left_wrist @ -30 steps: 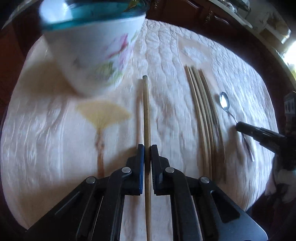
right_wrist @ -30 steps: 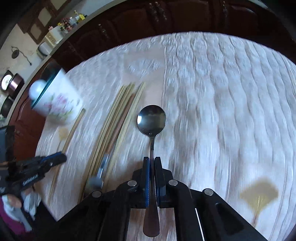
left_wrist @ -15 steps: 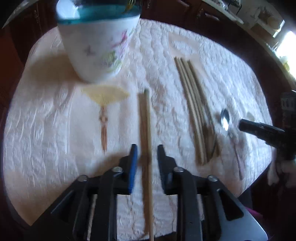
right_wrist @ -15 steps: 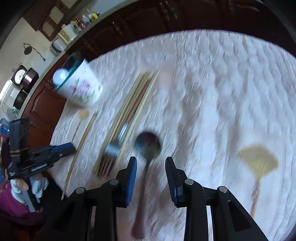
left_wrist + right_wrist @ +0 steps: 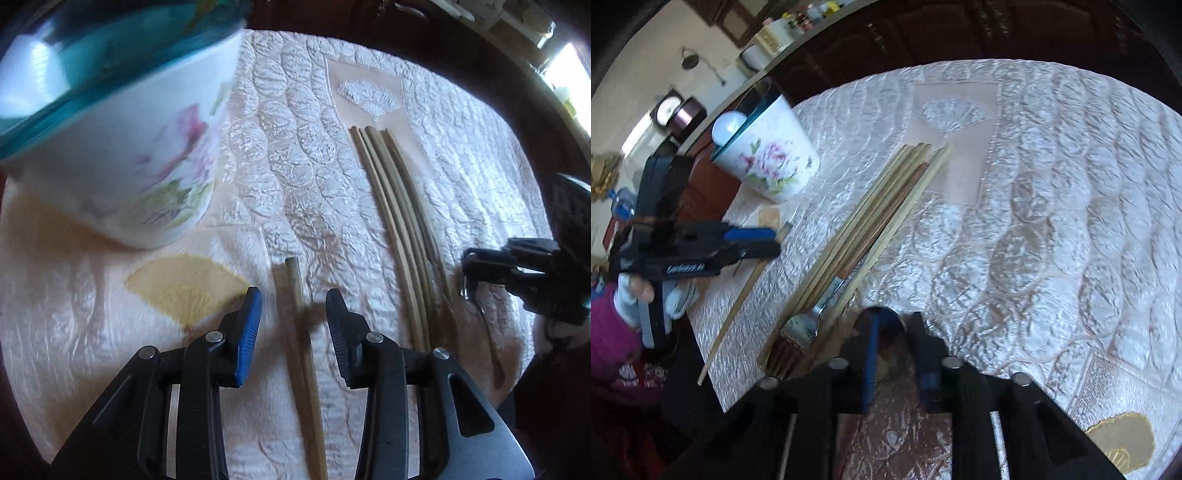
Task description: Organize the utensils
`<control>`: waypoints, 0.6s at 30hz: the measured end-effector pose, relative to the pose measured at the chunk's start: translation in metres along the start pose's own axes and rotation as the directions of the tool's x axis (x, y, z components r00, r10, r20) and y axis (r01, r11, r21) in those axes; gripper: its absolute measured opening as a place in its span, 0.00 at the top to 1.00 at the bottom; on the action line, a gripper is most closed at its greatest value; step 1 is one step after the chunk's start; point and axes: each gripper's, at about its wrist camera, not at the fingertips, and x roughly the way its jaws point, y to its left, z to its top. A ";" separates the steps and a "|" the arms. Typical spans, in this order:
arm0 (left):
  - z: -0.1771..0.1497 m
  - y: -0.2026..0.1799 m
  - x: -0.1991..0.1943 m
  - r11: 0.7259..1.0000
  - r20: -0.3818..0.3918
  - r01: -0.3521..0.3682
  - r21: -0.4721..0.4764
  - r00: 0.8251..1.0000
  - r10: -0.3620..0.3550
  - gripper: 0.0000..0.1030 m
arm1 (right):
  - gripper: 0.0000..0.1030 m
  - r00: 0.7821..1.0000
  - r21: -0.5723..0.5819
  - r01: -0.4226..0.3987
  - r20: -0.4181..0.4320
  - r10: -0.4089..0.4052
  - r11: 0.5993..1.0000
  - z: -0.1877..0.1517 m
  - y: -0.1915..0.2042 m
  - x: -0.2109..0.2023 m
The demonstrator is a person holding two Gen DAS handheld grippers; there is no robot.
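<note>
A single chopstick (image 5: 301, 354) lies on the white quilted cloth between the jaws of my left gripper (image 5: 293, 306), which is open and not touching it. A bundle of chopsticks (image 5: 399, 221) lies to its right, with a fork (image 5: 809, 321) among them in the right wrist view. A floral cup (image 5: 122, 155) with a teal rim stands at the back left. My right gripper (image 5: 892, 328) is open over the spoon's bowl (image 5: 886, 325). The spoon handle (image 5: 493, 354) lies at the right edge in the left wrist view.
The cloth (image 5: 1052, 221) covers a round table with dark wood cabinets behind. Yellow fan embroidery (image 5: 188, 288) lies in front of the cup. The table's near edge runs just below the chopstick ends (image 5: 701, 380).
Both grippers opened, letting go of the single chopstick and the spoon, which now lie on the cloth. The left gripper moved nearer the cup; the right one dropped low over the spoon.
</note>
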 end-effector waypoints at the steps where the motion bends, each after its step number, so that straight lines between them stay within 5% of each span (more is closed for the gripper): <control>1: 0.002 -0.001 0.001 1.000 0.001 -0.003 0.006 1.000 0.003 0.66 | 0.94 1.000 0.003 -0.003 0.004 0.002 1.000 0.001 0.000 -0.001; 8: 0.006 -0.005 0.006 0.997 0.007 -0.058 0.043 0.998 0.057 0.78 | 0.98 0.999 0.135 0.011 0.043 -0.017 0.991 -0.022 -0.021 -0.022; 18: 0.006 -0.002 0.007 0.997 0.006 -0.054 0.049 0.999 0.054 0.78 | 0.87 1.000 0.083 -0.016 0.022 0.014 0.996 -0.027 -0.026 -0.024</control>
